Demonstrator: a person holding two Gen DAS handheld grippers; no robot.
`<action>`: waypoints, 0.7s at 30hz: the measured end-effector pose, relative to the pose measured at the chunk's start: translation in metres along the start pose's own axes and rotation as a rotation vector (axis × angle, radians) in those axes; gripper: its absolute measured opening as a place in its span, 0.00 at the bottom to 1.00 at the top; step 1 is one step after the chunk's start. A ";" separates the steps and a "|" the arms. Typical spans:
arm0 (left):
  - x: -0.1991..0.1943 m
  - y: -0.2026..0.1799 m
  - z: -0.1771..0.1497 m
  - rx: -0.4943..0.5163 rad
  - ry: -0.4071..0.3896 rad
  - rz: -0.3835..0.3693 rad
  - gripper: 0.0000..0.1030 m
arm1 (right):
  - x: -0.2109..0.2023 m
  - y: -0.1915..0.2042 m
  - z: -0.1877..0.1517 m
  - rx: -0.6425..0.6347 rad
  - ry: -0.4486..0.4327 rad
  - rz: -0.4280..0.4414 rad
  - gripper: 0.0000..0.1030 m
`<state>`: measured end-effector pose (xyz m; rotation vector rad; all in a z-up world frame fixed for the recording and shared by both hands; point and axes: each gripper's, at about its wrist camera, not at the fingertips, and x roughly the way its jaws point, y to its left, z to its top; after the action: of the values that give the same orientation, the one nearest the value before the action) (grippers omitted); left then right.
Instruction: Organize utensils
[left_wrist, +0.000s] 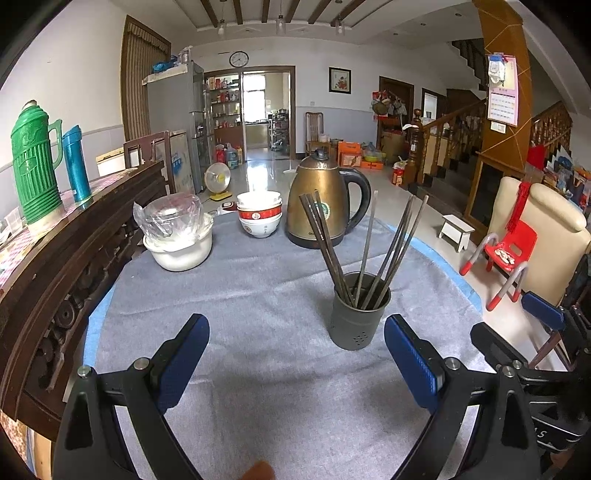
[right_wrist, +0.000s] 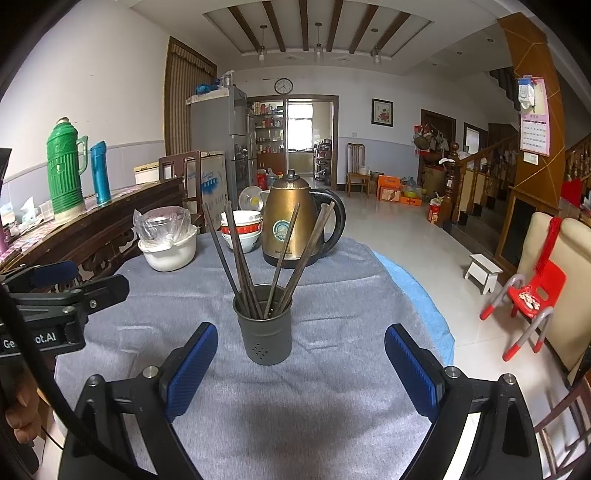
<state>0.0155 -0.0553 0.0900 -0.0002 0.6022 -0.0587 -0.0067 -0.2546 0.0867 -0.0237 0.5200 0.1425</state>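
A dark grey utensil cup (left_wrist: 356, 312) (right_wrist: 264, 325) stands upright on the grey cloth of the round table (left_wrist: 258, 295) (right_wrist: 332, 387). Several dark chopsticks (left_wrist: 369, 251) (right_wrist: 258, 258) lean out of it. My left gripper (left_wrist: 295, 354) is open just short of the cup, which sits toward its right finger. My right gripper (right_wrist: 299, 354) is also open, the cup a little beyond its left finger. Nothing is between either pair of fingers. The left gripper's body shows at the left edge of the right wrist view, and a hand holds it.
A bronze electric kettle (left_wrist: 325, 203) (right_wrist: 295, 221), stacked bowls (left_wrist: 259, 216) (right_wrist: 242, 229) and a white pot with a plastic-wrapped bowl (left_wrist: 179, 236) (right_wrist: 166, 240) stand at the table's far side. A dark wooden sideboard (left_wrist: 74, 251) with a green thermos (left_wrist: 33, 166) lies left. A red child's chair (right_wrist: 528, 295) is right.
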 end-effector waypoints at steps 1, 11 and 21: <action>-0.001 0.000 0.000 0.000 -0.004 -0.002 0.93 | 0.000 0.000 0.000 0.000 0.000 -0.001 0.91; 0.002 -0.002 0.002 -0.007 -0.006 0.004 0.93 | -0.001 0.000 0.001 0.002 -0.007 -0.001 0.91; 0.003 -0.003 0.002 -0.001 -0.004 0.004 0.93 | -0.001 0.000 0.001 0.004 -0.007 -0.001 0.91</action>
<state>0.0191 -0.0589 0.0902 0.0001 0.5986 -0.0545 -0.0070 -0.2548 0.0882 -0.0200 0.5130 0.1406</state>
